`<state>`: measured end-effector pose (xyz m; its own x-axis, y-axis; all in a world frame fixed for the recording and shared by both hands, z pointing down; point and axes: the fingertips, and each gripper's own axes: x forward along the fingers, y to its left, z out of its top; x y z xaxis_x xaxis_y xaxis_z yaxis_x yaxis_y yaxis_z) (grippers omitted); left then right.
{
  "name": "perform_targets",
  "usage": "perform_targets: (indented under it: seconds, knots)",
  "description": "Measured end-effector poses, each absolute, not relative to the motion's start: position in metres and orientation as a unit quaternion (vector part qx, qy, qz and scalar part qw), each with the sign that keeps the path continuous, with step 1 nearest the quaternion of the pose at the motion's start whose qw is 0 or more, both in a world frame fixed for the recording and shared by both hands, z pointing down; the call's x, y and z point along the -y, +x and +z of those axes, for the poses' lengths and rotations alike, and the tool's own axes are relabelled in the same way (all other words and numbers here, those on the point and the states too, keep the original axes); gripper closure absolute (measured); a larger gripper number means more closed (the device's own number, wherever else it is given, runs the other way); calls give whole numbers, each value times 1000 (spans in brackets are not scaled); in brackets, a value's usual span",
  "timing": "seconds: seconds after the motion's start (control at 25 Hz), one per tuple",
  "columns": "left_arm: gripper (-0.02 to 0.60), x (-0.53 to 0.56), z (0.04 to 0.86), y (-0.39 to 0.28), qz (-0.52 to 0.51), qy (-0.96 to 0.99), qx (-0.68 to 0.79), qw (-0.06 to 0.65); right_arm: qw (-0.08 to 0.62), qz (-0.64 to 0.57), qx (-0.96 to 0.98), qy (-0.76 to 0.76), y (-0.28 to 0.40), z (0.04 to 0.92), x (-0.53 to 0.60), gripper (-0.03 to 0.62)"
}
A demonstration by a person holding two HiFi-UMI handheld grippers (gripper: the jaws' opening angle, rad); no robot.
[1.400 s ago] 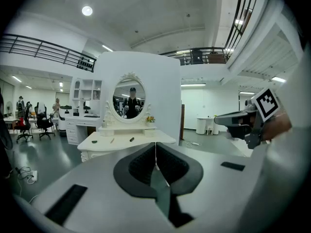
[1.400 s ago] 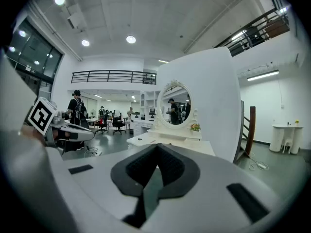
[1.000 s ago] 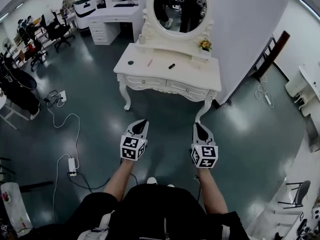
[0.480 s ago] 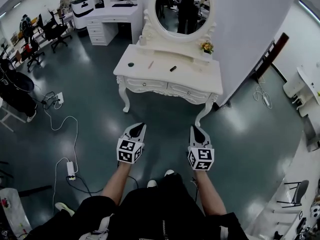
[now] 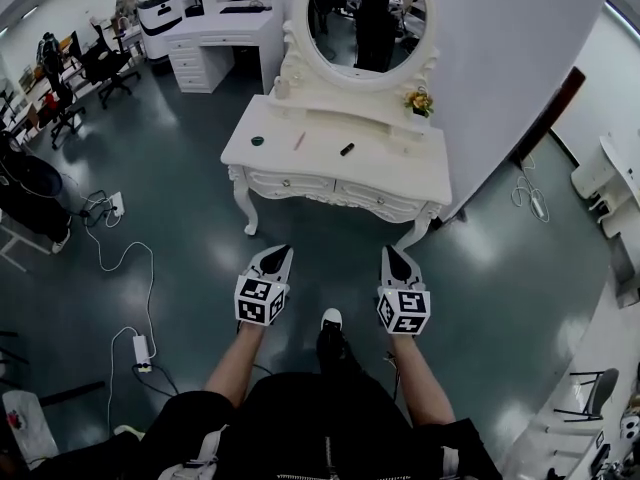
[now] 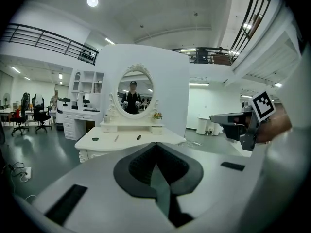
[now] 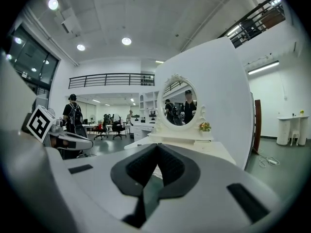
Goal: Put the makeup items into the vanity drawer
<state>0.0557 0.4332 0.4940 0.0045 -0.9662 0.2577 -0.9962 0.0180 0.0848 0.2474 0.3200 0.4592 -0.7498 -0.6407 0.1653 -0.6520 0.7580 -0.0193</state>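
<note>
Head view: left gripper (image 5: 280,252) and right gripper (image 5: 391,253) near the vanity (image 5: 390,164), jaws closed and empty. Left gripper view shows compact (image 6: 95,139), pencil (image 6: 116,138) and tube (image 6: 138,137) on top; right gripper view shows none of them.

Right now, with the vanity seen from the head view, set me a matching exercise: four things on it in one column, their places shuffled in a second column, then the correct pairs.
Things
1. small dark round item
2. thin pink stick
3. short black tube
4. flower posy

Places
A. up beside the base of the mirror, at its right
B. farthest left on the vanity top
C. between the other two loose items
D. rightmost of the three loose items, near the top's middle

Pairs: 1-B, 2-C, 3-D, 4-A
</note>
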Motion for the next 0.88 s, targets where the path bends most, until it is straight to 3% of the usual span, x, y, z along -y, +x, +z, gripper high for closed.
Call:
perform_targets:
  seconds: [0.56, 0.88]
  knots:
    - [560, -239, 467, -28, 53, 672, 729, 123, 66, 43, 947, 312, 158, 441, -102, 588]
    - [560, -182, 477, -65, 59, 653, 743, 131, 67, 44, 950, 301, 124, 444, -33, 588]
